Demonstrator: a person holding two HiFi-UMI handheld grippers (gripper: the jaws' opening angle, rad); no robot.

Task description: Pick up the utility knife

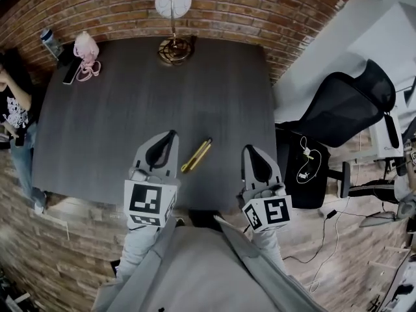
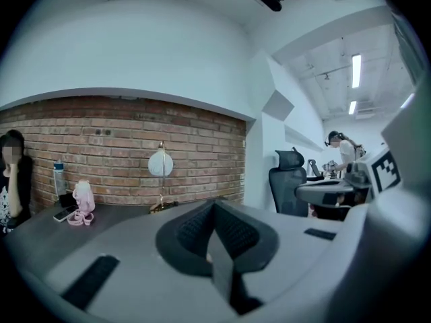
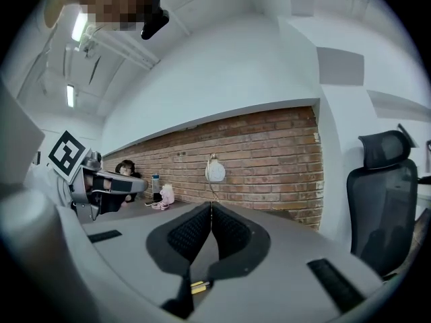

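The utility knife point(image 1: 196, 155), yellow and slim, lies slantwise on the dark grey table point(image 1: 117, 129) near its front edge. My left gripper point(image 1: 171, 136) hovers just left of the knife with its jaws shut and nothing in them. My right gripper point(image 1: 249, 150) is to the knife's right, also shut and empty. In the left gripper view the gripper point(image 2: 215, 204) has its pads pressed together, and the knife is hidden. In the right gripper view the gripper point(image 3: 211, 206) is closed, and a sliver of the knife point(image 3: 199, 286) shows below the jaws.
A lamp with a white globe point(image 1: 173, 2) and brass base point(image 1: 175, 49) stands at the table's far edge. A pink item point(image 1: 86, 47), a phone point(image 1: 69, 75) and a bottle point(image 1: 51, 43) sit at the far left corner. A person point(image 1: 13, 109) stands at left. A black office chair point(image 1: 344, 106) is at right.
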